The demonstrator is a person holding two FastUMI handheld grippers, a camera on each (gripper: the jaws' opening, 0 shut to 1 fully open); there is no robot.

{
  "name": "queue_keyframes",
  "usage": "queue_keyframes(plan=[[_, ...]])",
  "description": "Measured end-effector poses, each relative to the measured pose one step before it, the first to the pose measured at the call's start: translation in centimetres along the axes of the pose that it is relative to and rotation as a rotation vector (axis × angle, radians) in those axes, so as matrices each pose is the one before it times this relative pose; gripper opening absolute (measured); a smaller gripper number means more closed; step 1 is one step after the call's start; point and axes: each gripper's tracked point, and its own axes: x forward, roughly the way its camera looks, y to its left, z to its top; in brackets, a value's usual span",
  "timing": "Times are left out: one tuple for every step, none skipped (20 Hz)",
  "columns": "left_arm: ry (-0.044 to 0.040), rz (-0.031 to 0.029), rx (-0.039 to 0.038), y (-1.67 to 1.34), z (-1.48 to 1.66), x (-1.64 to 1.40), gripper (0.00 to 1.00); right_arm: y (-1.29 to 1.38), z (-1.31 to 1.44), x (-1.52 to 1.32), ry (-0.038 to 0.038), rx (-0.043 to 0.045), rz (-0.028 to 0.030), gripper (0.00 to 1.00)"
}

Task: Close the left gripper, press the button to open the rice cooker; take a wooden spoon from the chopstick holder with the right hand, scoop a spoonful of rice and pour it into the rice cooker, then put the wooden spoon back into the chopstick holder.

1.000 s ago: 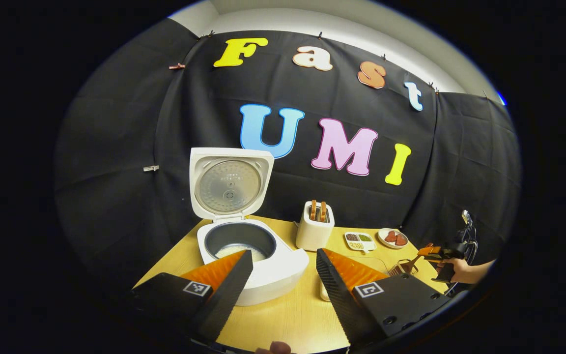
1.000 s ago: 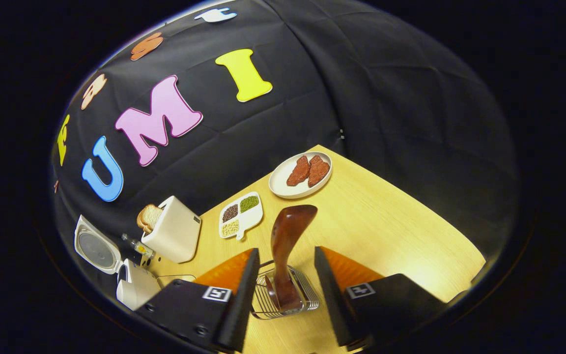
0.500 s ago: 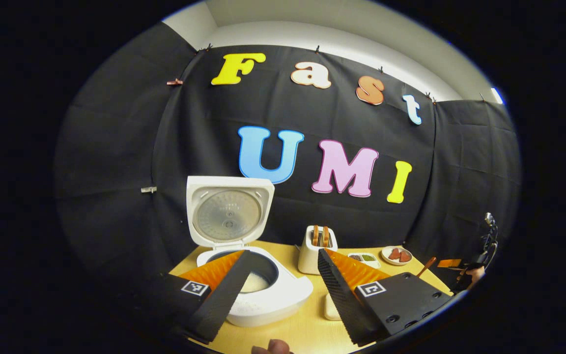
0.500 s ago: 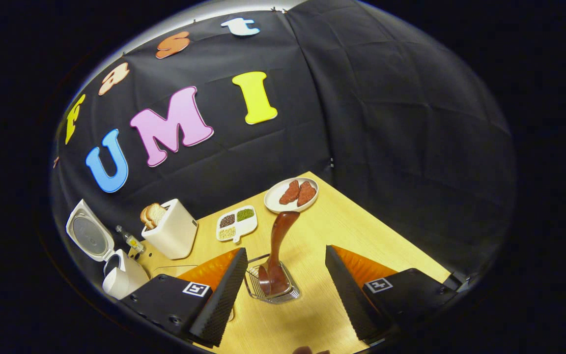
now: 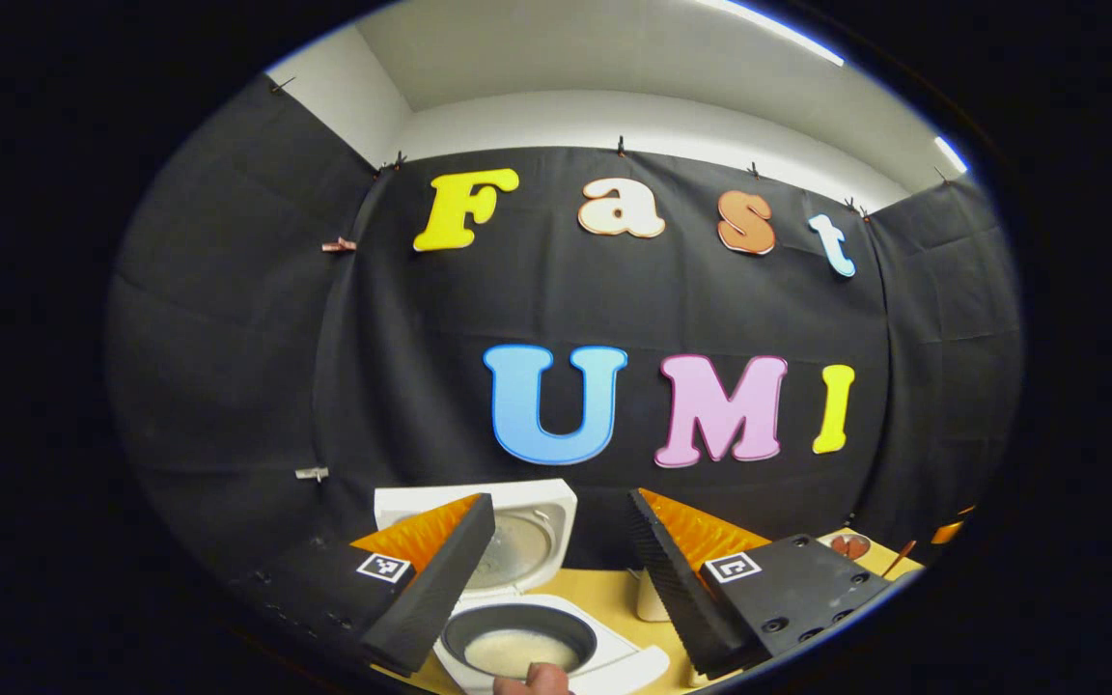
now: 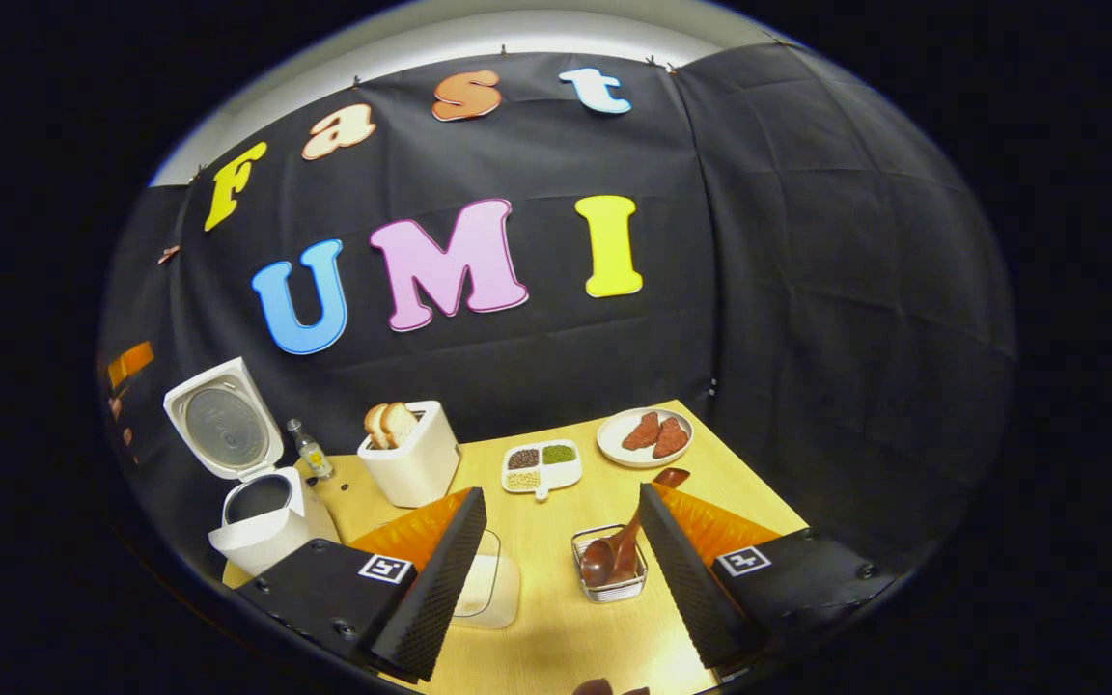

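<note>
Right gripper view: right hand-held gripper [image 6: 556, 569] wide open, empty, above wooden spoon [image 6: 619, 545].

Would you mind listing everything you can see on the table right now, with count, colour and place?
rice cooker: one, white, lid up, table's far left.
rice: pale, in the cooker's pot.
small bottle: one, clear, between cooker and toaster.
toaster: one, cream, two bread slices in it, back centre.
divided dish: one, white, dark, green and pale grains, right of the toaster.
plate: one, white, two red-brown pieces, back right.
chopstick holder: one, wire, front centre.
wooden spoon: one, dark brown, standing in the holder.
clear box: one, pale contents, left of the holder.
table: one, light wood.
left gripper: open.
right gripper: open, holding nothing.
</note>
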Motion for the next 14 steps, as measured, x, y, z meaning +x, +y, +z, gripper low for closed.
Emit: queue_keyframes(plan=[[-0.01625, 0.01094, 0.00786, 0.345, 0.556, 1.281, 0.95, 0.692, 0.124, -0.211, -0.00391, -0.02154, 0.00957, 0.98], [-0.01409, 0.01098, 0.00569, 0.31, 0.557, 1.229, 0.95, 0.692, 0.159, -0.216, -0.00034, -0.01577, 0.01053, 0.98], [-0.01018, 0.0145, 0.0044, 0.511, 0.266, 1.254, 0.95, 0.679, 0.059, -0.21, -0.00011, -0.00545, 0.01046, 0.98], [-0.00786, 0.0164, 0.00037, 0.569, 0.242, 1.22, 0.95, 0.6, 0.046, -0.166, 0.00134, -0.00184, 0.00644, 0.98], [-0.00027, 0.01752, -0.00926, 0.52, -0.038, 1.309, 0.96, 0.544, 0.037, -0.205, 0.00254, -0.00266, 0.00474, 0.98], [0.0069, 0.01477, -0.01579, 0.526, -0.049, 1.337, 0.95, 0.375, 0.02, -0.166, -0.00046, -0.00207, 0.00291, 0.98], [0.01499, 0.01879, -0.01585, 0.543, -0.412, 1.29, 0.94, 0.288, -0.032, -0.13, 0.00134, -0.0048, 0.00361, 0.98], [0.0205, 0.02539, -0.00887, 0.71, -0.463, 1.242, 0.94, 0.153, -0.085, -0.159, 0.00194, -0.00399, 0.00015, 0.98], [0.02154, 0.02536, 0.00374, 0.781, -0.591, 1.436, 0.95, 0.096, 0.024, -0.526, -0.00161, -0.00562, -0.00208, 0.98], [0.01503, 0.01619, 0.0137, 0.5, -0.415, 1.123, 0.95, -0.035, -0.016, -0.124, -0.00035, -0.00183, -0.00586, 0.98], [0.0215, 0.01587, 0.02247, 0.335, -0.709, 1.235, 0.95, -0.1, -0.134, -0.094, 0.00205, 0.00314, -0.00383, 0.98], [0.03193, 0.01544, 0.02282, 0.388, -0.993, 1.197, 0.94, -0.045, -0.15, -0.052, 0.00265, 0.00736, -0.00468, 0.98], [0.03315, 0.01019, 0.01636, 0.112, -1.26, 1.165, 0.95, -0.085, -0.06, -0.085, 0.00156, 0.00543, -0.00551, 0.98], [0.03988, 0.01219, 0.00677, 0.18, -1.212, 1.024, 0.95, -0.116, -0.064, -0.102, 0.00309, 0.00495, -0.00579, 0.98]])
